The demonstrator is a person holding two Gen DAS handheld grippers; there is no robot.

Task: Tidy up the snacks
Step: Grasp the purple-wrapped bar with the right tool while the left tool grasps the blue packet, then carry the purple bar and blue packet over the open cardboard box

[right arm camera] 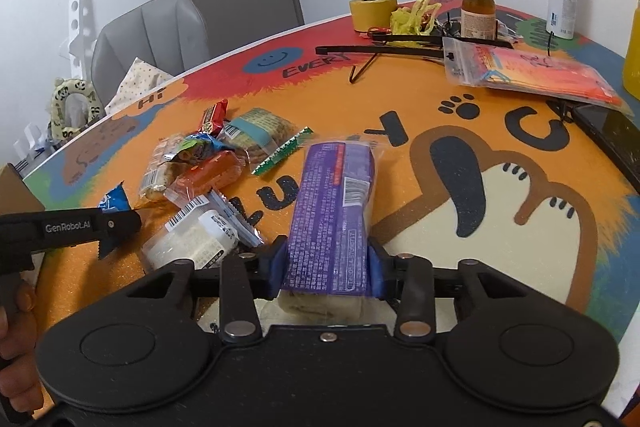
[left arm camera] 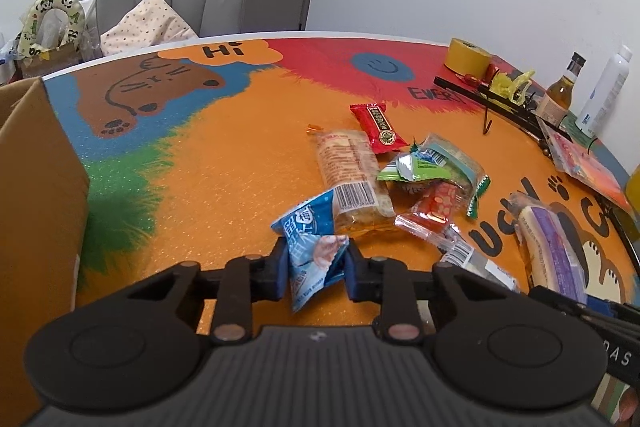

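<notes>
My left gripper (left arm camera: 316,269) has its blue pads pinched in on a blue snack packet (left arm camera: 312,247), which crumples between them and sticks out above and below the jaws; its upper corner leans against a clear-wrapped pastry bar (left arm camera: 352,183) just ahead. My right gripper (right arm camera: 327,267) is clamped on the sides of a purple-wrapped cake (right arm camera: 334,211), a long pack that runs straight forward from between the pads, its pale end showing below them close to the camera. Both jaws stand narrow, each closed onto its own pack.

From the left view I see the rest of the snacks in a loose heap beyond and to the right of the blue packet: a red packet (left arm camera: 378,127) farthest back, a green foil pack (left arm camera: 412,167) overlapping a clear bag with a teal band (left arm camera: 456,163), an orange-red sweet wrapper (left arm camera: 434,207) in front of those, and a white barcode pack (left arm camera: 476,259) nearest my jaws. A cardboard box (left arm camera: 36,187) stands at the left edge of the colourful table mat (left arm camera: 224,155), well apart from the heap.

From the right view the left gripper comes in at the left edge (its finger printed with a maker's name), with the blue packet's corner peeking above it. A hand (right arm camera: 16,327) grips its handle at the lower left
</notes>
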